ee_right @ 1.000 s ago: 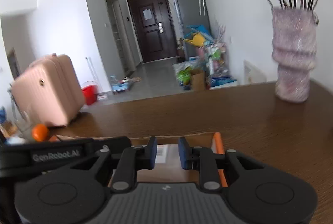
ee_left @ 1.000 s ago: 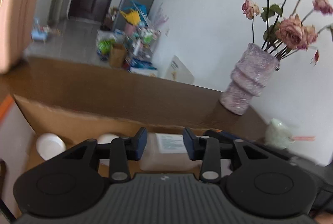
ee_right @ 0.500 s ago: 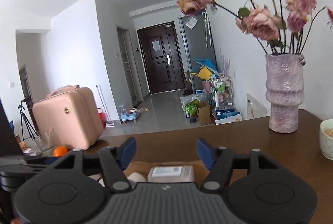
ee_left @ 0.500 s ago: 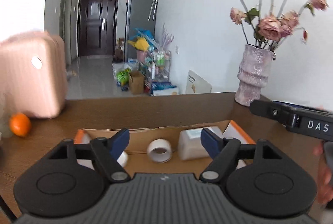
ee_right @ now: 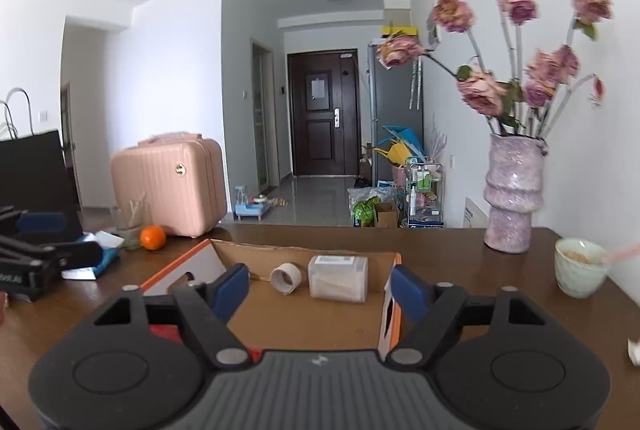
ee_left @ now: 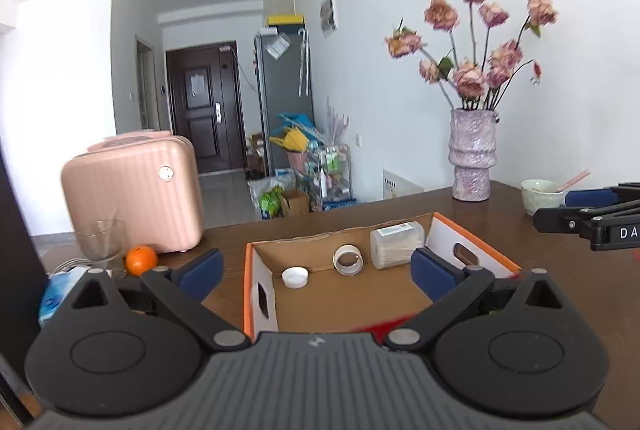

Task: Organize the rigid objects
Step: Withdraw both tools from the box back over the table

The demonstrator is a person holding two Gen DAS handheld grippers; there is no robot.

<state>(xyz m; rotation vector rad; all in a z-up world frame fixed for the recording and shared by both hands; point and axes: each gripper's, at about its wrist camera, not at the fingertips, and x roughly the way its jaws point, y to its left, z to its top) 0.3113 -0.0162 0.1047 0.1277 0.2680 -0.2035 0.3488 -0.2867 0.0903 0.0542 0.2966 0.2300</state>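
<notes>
A cardboard box with an orange rim [ee_left: 250, 294] lies open on the brown table. Inside it are a white cap [ee_left: 295, 277], a tape roll [ee_left: 348, 260] and a clear plastic container [ee_left: 397, 244]. The right wrist view shows the same tape roll [ee_right: 285, 278] and container [ee_right: 338, 278]. Something red [ee_left: 384, 326] peeks out at the box's near edge. My left gripper [ee_left: 318, 272] hovers before the box, its jaws opening wide, with nothing held. My right gripper [ee_right: 320, 288] is also opening, with nothing held. Its fingers [ee_left: 590, 197] reach in from the right.
A pink vase of dried roses [ee_left: 472, 158] and a pale bowl [ee_left: 542, 196] stand at the back right. On the left are an orange [ee_left: 141, 260], a glass [ee_left: 100, 242], a pink suitcase [ee_left: 132, 190] and a blue pack [ee_left: 60, 294]. A black bag [ee_right: 32, 182] is at the far left.
Both grippers have pulled back and up from the box while their jaws widened. The clear container, close before the pads a second ago, now lies farther off inside the box.
</notes>
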